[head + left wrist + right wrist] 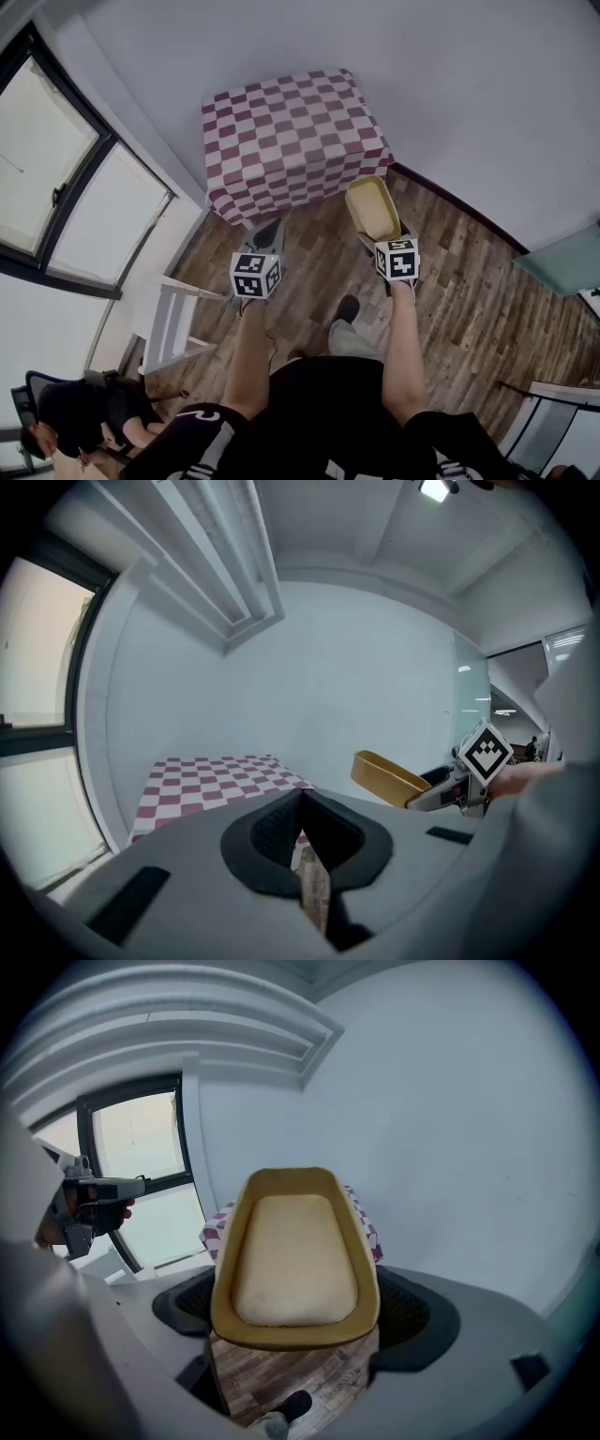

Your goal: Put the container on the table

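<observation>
A shallow yellow container (372,208) hangs over the wooden floor, just off the near right corner of the table (291,131) with the red-and-white checked cloth. My right gripper (380,234) is shut on the container's near end, one jaw on each side. In the right gripper view the container (295,1246) is empty and fills the middle, with the table (214,1227) behind it. My left gripper (269,232) is shut and holds nothing, just before the table's near edge. The left gripper view shows its pads (281,832) meeting, the table (211,775) ahead and the container (386,775) at right.
A large window (56,159) runs along the left wall, with a white step stool (173,323) below it. A seated person (84,412) is at the bottom left. Grey walls stand close behind the table. My shoe (345,307) rests on the floor (450,281).
</observation>
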The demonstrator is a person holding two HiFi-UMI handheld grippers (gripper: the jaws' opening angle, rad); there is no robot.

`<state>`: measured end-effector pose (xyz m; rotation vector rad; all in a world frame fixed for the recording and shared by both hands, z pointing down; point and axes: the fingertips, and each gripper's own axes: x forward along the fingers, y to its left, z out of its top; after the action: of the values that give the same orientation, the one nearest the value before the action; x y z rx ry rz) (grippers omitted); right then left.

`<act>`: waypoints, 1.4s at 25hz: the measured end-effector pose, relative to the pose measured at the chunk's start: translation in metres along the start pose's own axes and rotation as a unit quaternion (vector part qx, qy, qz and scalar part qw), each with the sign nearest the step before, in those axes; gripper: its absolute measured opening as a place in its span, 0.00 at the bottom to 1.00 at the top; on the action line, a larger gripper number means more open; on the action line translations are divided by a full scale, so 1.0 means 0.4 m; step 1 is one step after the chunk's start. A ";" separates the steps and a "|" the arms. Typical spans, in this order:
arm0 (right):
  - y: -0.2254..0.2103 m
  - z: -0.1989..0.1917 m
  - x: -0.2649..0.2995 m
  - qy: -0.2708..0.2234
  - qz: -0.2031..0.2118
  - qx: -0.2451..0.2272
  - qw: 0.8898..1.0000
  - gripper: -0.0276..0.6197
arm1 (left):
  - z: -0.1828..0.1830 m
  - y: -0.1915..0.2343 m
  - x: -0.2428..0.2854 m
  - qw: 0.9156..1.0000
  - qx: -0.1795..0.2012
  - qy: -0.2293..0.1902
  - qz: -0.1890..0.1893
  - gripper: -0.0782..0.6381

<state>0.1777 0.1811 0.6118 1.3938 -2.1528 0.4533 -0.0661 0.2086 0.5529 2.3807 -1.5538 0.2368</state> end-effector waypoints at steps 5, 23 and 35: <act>-0.061 0.048 0.062 -0.001 0.004 0.000 1.000 0.82 | 0.041 0.014 0.088 1.000 0.002 -0.002 0.002 0.14; -0.219 0.169 0.221 0.000 0.042 -0.001 0.999 0.82 | 0.140 0.014 0.309 1.000 -0.010 -0.004 0.019 0.14; -0.312 0.176 0.264 0.006 0.070 -0.007 0.998 0.82 | 0.146 -0.040 0.386 0.999 -0.010 0.001 0.041 0.14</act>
<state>0.2395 0.0142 0.6174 1.2355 -2.2489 0.4963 0.0099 0.0616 0.5402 2.3043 -1.6461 0.2378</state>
